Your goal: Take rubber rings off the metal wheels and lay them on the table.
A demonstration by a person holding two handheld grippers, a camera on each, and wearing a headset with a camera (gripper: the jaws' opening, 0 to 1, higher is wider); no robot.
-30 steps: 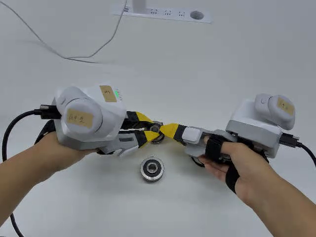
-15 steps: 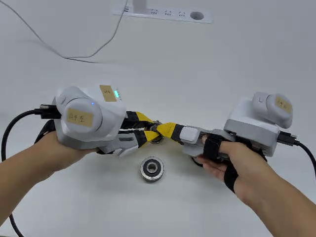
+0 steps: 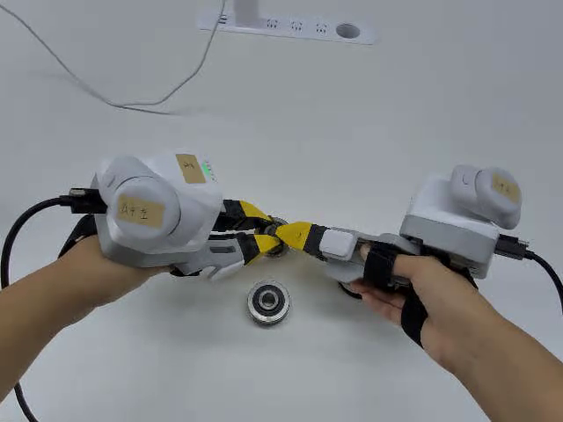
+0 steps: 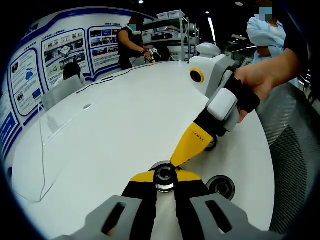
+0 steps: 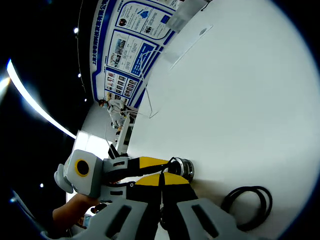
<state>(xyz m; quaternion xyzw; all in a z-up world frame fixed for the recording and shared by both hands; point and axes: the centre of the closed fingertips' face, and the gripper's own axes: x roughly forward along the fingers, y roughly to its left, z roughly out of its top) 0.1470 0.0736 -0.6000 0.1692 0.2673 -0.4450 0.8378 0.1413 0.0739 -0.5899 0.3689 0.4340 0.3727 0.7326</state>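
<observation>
My left gripper (image 3: 264,239) is shut on a small metal wheel (image 4: 165,176) and holds it just above the white table. From the right, my right gripper (image 3: 285,233) meets it with its yellow jaws shut on the thin black rubber ring at the wheel's (image 5: 183,167) rim. In the right gripper view the left gripper (image 5: 102,176) comes in from the left. A second metal wheel (image 3: 268,301) with its black ring lies flat on the table just in front of the jaws. One loose rubber ring (image 5: 247,200) lies on the table under my right hand.
A white power strip (image 3: 295,26) sits at the far edge of the table (image 3: 369,123), with a grey cable (image 3: 132,92) trailing left. Black cables run from both grippers. People stand by shelves in the background.
My right gripper has slid slightly left, so its jaws now overlap the wheel held by the left gripper. The wheel on the table has stayed put.
</observation>
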